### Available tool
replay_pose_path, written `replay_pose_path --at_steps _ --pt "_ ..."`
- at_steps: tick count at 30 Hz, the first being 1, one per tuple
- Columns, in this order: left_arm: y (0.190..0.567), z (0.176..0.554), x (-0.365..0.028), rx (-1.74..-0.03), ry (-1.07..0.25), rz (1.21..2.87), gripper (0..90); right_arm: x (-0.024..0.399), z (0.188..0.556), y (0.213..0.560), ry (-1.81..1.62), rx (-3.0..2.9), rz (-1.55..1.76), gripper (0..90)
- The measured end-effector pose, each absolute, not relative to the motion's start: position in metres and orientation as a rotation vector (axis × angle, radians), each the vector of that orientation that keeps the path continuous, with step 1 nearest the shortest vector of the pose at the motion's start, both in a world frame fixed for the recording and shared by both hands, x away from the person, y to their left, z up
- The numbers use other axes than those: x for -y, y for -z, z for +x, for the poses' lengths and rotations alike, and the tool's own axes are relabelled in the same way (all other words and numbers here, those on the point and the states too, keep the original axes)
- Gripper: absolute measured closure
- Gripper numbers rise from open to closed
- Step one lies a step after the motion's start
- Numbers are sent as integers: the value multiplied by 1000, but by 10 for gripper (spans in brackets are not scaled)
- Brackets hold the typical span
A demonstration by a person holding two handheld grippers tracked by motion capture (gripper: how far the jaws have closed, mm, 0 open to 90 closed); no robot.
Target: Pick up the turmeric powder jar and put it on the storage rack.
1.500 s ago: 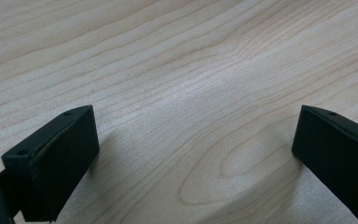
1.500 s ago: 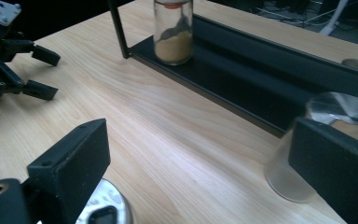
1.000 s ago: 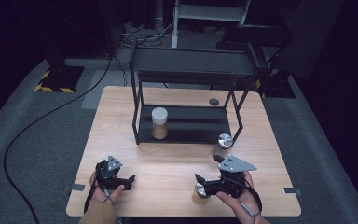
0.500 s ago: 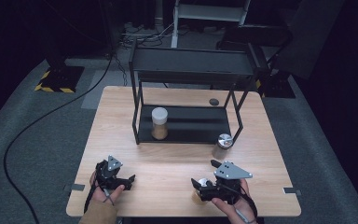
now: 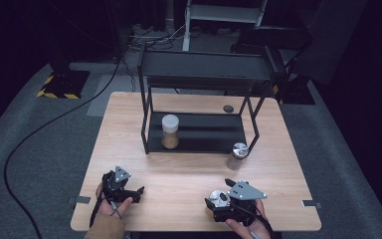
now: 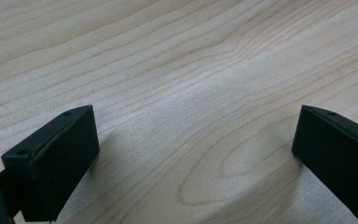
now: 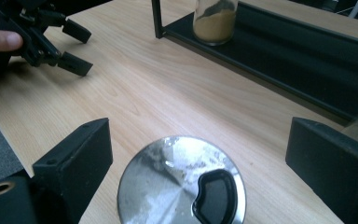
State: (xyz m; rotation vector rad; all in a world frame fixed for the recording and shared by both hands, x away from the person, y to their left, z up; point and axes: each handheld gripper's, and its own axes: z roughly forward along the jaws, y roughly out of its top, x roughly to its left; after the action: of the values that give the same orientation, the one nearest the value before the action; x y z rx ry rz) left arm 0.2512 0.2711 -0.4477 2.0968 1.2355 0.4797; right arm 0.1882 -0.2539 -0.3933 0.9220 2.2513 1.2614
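Observation:
A small jar with a round silver shaker lid [image 7: 182, 182] stands near the table's front edge, between the jaws of my right gripper [image 7: 198, 149]. A gap shows on each side of the lid, and the jaws have just been closing around it. The high view shows this lid [image 5: 220, 197] inside my right gripper [image 5: 218, 200]. My left gripper [image 6: 193, 126] rests open over bare wood, at the front left [image 5: 137, 194]. A second silver-lidded jar [image 5: 237, 156] stands by the rack's right leg. A white-lidded jar of brown powder [image 5: 170, 131] sits on the rack's lower shelf.
A black two-level metal rack [image 5: 206, 69] takes up the far half of the wooden table [image 5: 179, 174]. A small dark disc [image 5: 228, 108] lies behind it. The left gripper [image 7: 70, 46] and a fingertip appear far off in the right gripper view.
My right gripper has sunk a little towards the front edge and now sits lower around the silver-lidded jar. The left gripper has stayed put.

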Motion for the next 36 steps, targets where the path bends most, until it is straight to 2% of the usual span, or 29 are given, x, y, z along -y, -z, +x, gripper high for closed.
replay_pose_path --at_steps 18,25,30,36 --pt "448 251 -271 -1236 -480 2097 5 255 189 408 -1211 -2324 930 156" --pt "448 251 -271 -1235 -480 2097 5 254 191 411 -1181 -2365 924 203" --pt "448 251 -271 -1235 -480 2097 5 252 195 412 -1146 -2403 903 306" --pt "448 251 -271 -1235 -480 2097 5 253 196 411 -1142 -2411 894 317"
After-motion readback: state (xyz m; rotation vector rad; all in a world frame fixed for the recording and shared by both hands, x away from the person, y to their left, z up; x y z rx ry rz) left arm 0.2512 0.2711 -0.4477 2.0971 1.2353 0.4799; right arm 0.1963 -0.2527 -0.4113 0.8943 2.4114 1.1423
